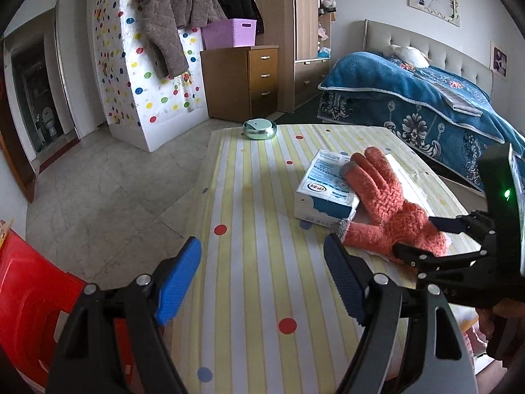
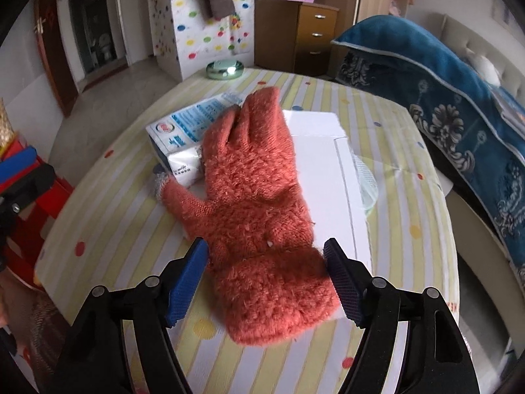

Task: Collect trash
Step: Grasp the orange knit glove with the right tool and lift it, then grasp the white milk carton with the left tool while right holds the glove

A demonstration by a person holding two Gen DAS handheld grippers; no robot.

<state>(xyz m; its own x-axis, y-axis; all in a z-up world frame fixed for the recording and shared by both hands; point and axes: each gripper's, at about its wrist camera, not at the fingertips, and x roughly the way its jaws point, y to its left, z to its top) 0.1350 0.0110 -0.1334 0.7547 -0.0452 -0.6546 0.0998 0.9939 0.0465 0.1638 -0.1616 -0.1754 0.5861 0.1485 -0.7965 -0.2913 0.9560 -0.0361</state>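
An orange knitted glove (image 2: 256,180) lies flat on the striped, dotted tablecloth (image 1: 256,197), its fingers draped over a blue-and-white tissue pack (image 1: 325,180). My right gripper (image 2: 265,252) stands open around the glove's cuff, one blue pad on each side, neither visibly squeezing it. The left wrist view shows the same glove (image 1: 384,197) with the right gripper (image 1: 430,239) at its cuff. My left gripper (image 1: 262,279) hovers open over bare cloth to the left of the glove, nothing between its fingers.
A flat white box (image 2: 321,151) lies under the glove, clear plastic (image 2: 367,180) at its right edge. A round metal tin (image 1: 259,128) sits at the table's far edge. A red plastic chair (image 1: 29,289) stands left, a blue-covered bed (image 1: 426,105) right.
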